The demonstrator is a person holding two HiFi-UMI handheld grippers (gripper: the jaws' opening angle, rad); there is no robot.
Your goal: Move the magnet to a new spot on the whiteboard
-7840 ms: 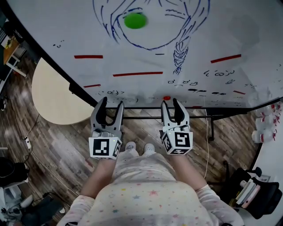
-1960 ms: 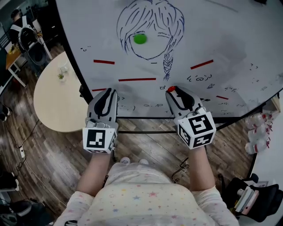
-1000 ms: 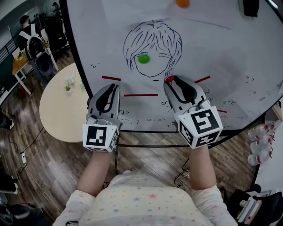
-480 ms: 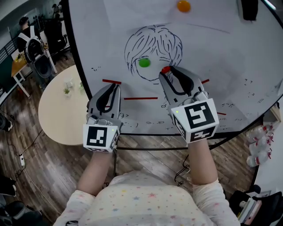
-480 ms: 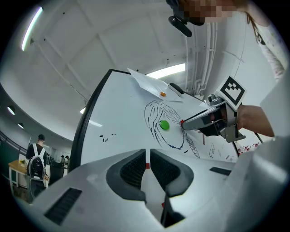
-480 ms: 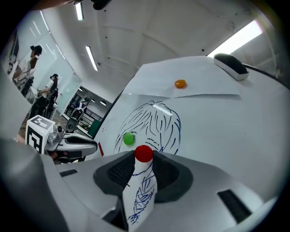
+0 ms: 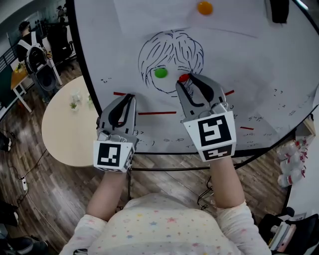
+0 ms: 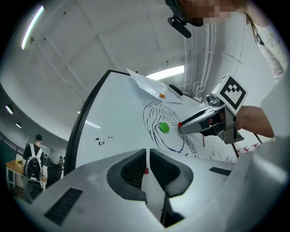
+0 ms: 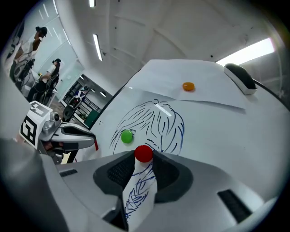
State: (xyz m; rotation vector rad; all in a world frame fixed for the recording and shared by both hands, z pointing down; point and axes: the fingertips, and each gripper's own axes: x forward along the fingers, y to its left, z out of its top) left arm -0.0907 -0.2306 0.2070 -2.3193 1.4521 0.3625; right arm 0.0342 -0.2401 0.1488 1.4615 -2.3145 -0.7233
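Right gripper (image 7: pixel 188 82) is clenched on the red magnet (image 9: pixel 144 154), pinched right at the jaw tips. The magnet sits up against the whiteboard (image 7: pixel 259 60), over the lower right edge of the sketched face (image 7: pixel 172 50), just right of the green magnet (image 7: pixel 160 73) and apart from it. I can't tell whether it's actually seated on the board surface. The drawn braid (image 9: pixel 138 195) shows through the gap behind the jaws. Left gripper (image 7: pixel 130 96) is clenched with nothing in it, held low at the board's bottom left, near a red stroke (image 7: pixel 157 113). The orange magnet (image 7: pixel 205 7) is high on the board, well apart from both. A round table (image 7: pixel 62 134) stands on the left, beside the board.
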